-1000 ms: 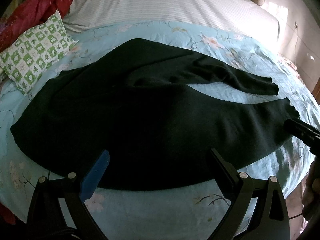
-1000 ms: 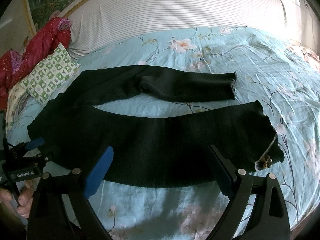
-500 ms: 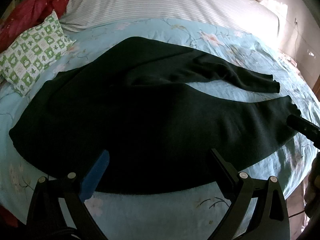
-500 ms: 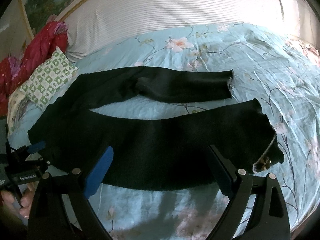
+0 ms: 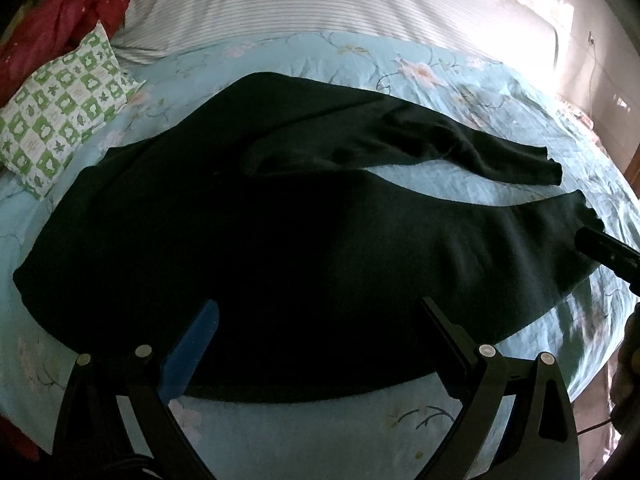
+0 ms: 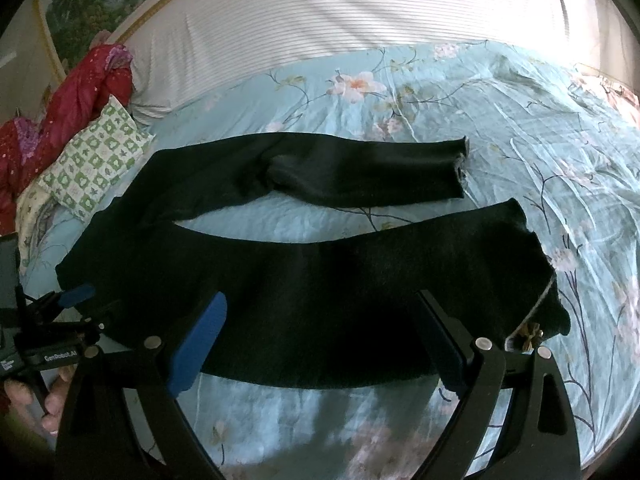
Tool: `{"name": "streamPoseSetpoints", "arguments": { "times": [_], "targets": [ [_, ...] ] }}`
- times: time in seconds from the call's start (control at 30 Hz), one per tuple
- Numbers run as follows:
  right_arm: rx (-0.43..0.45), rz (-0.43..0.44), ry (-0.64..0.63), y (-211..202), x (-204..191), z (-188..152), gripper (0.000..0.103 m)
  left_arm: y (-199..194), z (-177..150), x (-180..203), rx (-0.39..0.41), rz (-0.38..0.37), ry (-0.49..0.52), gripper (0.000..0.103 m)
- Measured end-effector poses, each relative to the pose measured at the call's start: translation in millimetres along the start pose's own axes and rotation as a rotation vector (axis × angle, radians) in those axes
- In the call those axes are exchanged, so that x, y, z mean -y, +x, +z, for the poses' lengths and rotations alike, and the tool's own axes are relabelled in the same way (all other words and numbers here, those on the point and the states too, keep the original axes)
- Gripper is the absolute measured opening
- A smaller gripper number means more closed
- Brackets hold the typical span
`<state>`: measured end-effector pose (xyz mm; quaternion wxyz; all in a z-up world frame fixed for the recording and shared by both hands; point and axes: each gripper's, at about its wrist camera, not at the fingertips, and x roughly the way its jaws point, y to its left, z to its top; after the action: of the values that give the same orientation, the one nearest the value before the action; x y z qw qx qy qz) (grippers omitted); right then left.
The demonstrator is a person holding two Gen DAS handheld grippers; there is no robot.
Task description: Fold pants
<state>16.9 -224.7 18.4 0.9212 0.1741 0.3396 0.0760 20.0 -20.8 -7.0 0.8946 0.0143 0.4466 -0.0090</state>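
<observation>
Black pants (image 5: 248, 240) (image 6: 320, 280) lie spread flat on a light blue floral bed sheet (image 5: 320, 432), waist to the left, both legs reaching right with a gap of sheet between them. The far leg (image 6: 360, 172) has a crease near the knee. My left gripper (image 5: 320, 320) hovers open over the near edge of the pants by the waist and seat. Over the near leg's lower part, my right gripper (image 6: 320, 316) is open too. Nothing sits between either pair of fingers. The right gripper's tip (image 5: 604, 250) shows at the near cuff.
A green and white checked pillow (image 5: 60, 108) and a red quilt (image 5: 48, 20) lie at the left. A striped white sheet (image 6: 340, 28) covers the far half of the bed. A hand (image 6: 28, 400) holds the left gripper (image 6: 60, 328). The bed's near edge is just below the grippers.
Both views have shifted slightly, the left gripper drifting a little lower and closer to the pants. The pants have not moved, and both grippers stay open.
</observation>
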Motion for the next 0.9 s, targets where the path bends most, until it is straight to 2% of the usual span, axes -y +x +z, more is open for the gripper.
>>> {"name": "streamPoseSetpoints", "arguments": {
  "times": [0.2,0.6,0.77,0.9],
  "targets": [
    [0.008,0.000,-0.005,2.1,5.0,13.0,0.093,-0.6,21.6,3.3,0.027,0.004,0.053,0.098],
    [0.028,-0.034,-0.008,14.0,40.4,71.0,0.093,16.2,110.3,4.8,0.072,0.006,0.178,0.098],
    [0.015,-0.052,-0.005,27.7,59.2,95.1,0.093,37.4,153.2,5.6,0.028,-0.031,0.207,0.098],
    [-0.016,-0.044,0.001,44.4,76.8,114.2,0.093,67.2,187.6,10.4,-0.018,-0.021,0.263,0.098]
  ]
}}
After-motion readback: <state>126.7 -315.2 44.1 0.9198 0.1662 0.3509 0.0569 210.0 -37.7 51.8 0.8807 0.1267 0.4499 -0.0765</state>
